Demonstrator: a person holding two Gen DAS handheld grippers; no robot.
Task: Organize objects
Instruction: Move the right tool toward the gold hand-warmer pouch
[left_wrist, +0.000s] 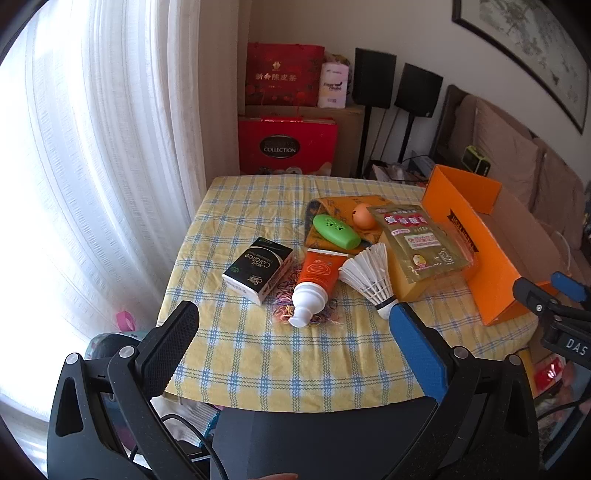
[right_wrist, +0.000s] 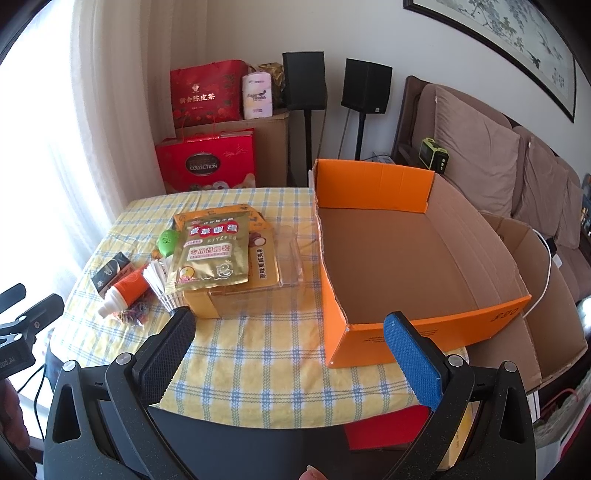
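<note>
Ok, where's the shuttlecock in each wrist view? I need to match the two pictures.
Left wrist view: the shuttlecock lies right of centre, just beyond the blue fingertip, with its white feathers pointing away and the orange tube to its left.
Right wrist view: the shuttlecock is left of centre, partly hidden behind the gold pouch.
Shared landmark: the orange box, on the right in both.

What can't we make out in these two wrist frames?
- Right wrist view: green case mostly hidden behind the gold pouch.
- Right wrist view: black tissue box partly covered by the orange tube.
- Left wrist view: inside of the orange box hidden by its own wall.
- Left wrist view: right claw cut off by the frame edge.
</note>
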